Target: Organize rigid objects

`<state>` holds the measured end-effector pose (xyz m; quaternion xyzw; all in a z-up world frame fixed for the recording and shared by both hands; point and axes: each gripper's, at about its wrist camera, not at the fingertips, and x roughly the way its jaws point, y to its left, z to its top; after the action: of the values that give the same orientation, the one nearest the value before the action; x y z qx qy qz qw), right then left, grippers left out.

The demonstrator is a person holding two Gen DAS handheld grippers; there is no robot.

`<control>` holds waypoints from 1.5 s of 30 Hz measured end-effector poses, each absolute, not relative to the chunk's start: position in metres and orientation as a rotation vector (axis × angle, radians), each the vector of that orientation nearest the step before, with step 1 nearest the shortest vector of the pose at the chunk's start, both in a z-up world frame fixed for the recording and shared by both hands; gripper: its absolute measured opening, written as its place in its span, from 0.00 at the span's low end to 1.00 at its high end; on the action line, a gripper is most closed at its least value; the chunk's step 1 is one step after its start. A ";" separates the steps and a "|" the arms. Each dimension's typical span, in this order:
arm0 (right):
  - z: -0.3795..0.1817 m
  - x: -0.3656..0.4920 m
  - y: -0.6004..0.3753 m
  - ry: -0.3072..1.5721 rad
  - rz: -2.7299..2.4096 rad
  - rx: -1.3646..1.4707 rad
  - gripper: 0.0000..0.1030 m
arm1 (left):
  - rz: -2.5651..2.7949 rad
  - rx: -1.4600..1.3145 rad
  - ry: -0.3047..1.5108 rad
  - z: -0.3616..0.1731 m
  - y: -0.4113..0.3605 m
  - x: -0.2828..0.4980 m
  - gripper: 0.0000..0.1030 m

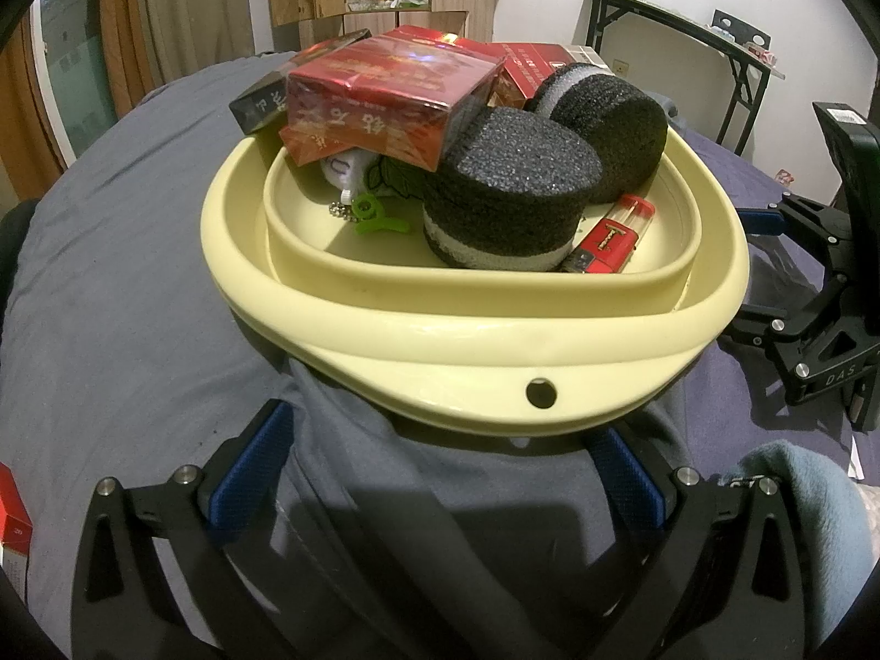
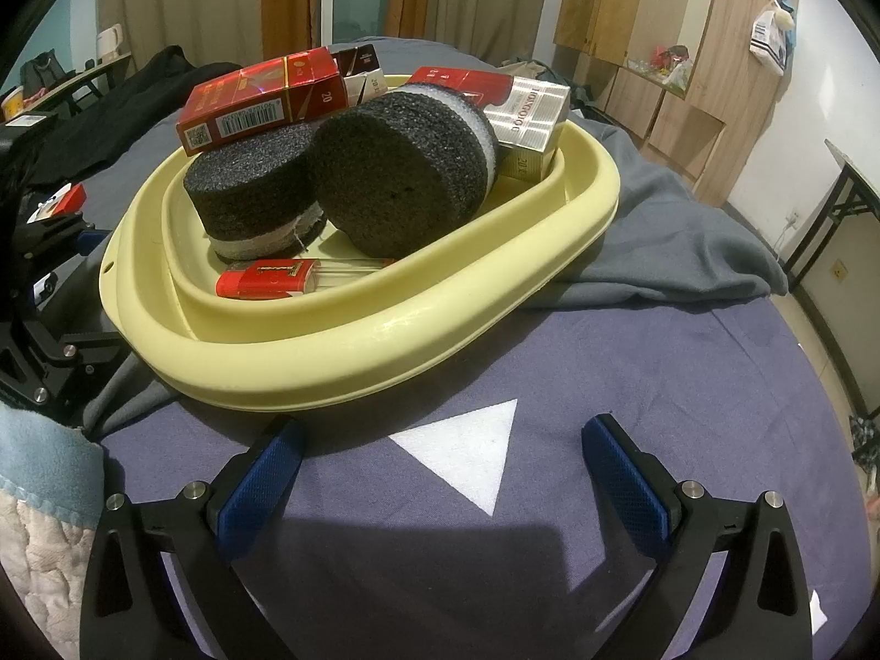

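Observation:
A cream plastic basin [image 1: 495, 330] [image 2: 308, 352] sits on the bed, resting partly on grey cloth. Inside lie two black foam cylinders [image 1: 506, 187] [image 2: 401, 176], red cigarette boxes [image 1: 379, 99] [image 2: 258, 99], a silver and red box [image 2: 522, 115], a red lighter-like case [image 1: 605, 245] [image 2: 264, 278] and a green clip [image 1: 374, 217]. My left gripper [image 1: 445, 456] is open just short of the basin's near rim, nothing between its fingers. My right gripper [image 2: 445, 451] is open over the purple sheet, a short way from the basin's side.
A grey blanket [image 2: 660, 242] bunches beside the basin. A red box [image 1: 14, 528] lies at the left edge of the bed. The other gripper's black frame [image 1: 814, 297] [image 2: 33, 286] stands close to the basin. Wooden cabinets [image 2: 676, 55] and a folding table [image 1: 687, 27] line the room.

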<state>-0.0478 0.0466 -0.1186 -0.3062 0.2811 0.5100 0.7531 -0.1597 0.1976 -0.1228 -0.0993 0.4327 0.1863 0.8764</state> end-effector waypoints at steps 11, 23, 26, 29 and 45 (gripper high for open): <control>-0.119 -0.047 0.047 0.614 1.113 -0.668 1.00 | 0.389 -0.206 0.903 -0.123 0.198 -0.160 1.00; -0.119 -0.047 0.047 0.614 1.113 -0.669 1.00 | 0.390 -0.205 0.903 -0.122 0.198 -0.160 1.00; -0.119 -0.047 0.047 0.614 1.113 -0.669 1.00 | 0.390 -0.205 0.903 -0.122 0.197 -0.163 1.00; -0.119 -0.047 0.047 0.614 1.113 -0.668 1.00 | 0.390 -0.205 0.903 -0.122 0.197 -0.163 1.00; -0.118 -0.047 0.047 0.614 1.113 -0.669 1.00 | 0.390 -0.204 0.903 -0.122 0.197 -0.163 1.00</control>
<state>-0.0473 0.0468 -0.1185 -0.3064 0.2812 0.5100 0.7530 -0.1631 0.1973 -0.1217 -0.0979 0.4327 0.1869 0.8765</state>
